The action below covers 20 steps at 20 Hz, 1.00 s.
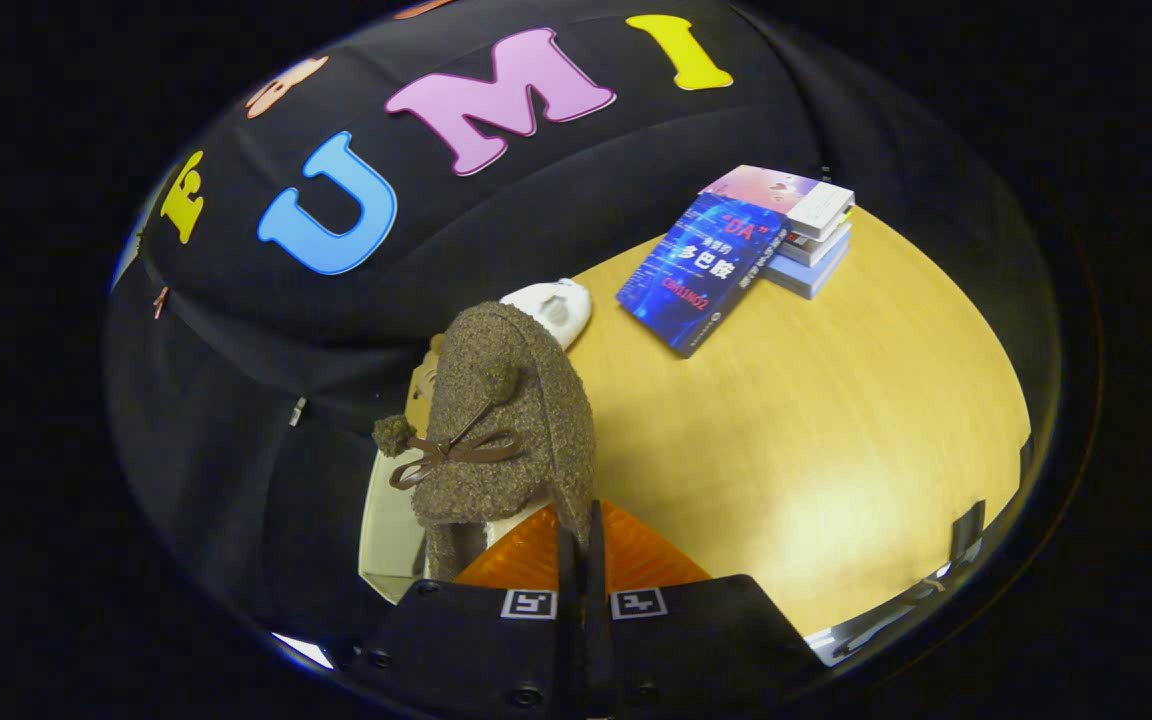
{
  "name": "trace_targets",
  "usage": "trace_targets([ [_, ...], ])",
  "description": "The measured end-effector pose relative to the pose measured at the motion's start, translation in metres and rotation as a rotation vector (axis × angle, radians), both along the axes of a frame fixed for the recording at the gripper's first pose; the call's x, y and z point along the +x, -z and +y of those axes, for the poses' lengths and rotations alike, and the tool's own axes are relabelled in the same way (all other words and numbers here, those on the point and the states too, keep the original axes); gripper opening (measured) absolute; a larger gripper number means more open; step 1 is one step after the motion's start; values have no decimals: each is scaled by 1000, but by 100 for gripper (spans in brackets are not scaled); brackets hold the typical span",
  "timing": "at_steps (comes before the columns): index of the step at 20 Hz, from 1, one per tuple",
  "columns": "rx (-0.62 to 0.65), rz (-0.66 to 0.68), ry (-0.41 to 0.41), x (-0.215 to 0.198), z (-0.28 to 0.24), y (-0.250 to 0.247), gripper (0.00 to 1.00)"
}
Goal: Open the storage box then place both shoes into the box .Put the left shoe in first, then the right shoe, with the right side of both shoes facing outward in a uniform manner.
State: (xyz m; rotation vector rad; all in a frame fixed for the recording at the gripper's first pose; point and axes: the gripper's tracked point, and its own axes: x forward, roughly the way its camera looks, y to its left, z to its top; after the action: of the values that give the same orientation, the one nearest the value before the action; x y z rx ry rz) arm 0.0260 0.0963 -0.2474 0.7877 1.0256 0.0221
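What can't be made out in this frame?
- Storage box: mostly hidden behind the brown fuzzy shoe; open or closed unclear.
- Second shoe: partly hidden behind the first; a tan piece might be it.
- White object: partly covered by the shoe, identity unclear.
- Gripper: jaws close together on the shoe's edge.

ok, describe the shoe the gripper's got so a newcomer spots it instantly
Start at the yellow wooden table with the stack of books at its far side. Nearer, just ahead of the gripper, whose fingers look closed on its edge, hangs the brown shoe. It is the fuzzy one with a brown bow and pompoms, unlike the smooth white object beyond it.
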Motion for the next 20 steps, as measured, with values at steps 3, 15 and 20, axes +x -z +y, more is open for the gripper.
trace_targets([
  [3, 44, -7, -26, 16, 57, -15, 5],
  [15, 97, 167, -35, 28, 220, 18, 5],
  [20, 4, 241, -33, 13, 236, 56, 5],
])
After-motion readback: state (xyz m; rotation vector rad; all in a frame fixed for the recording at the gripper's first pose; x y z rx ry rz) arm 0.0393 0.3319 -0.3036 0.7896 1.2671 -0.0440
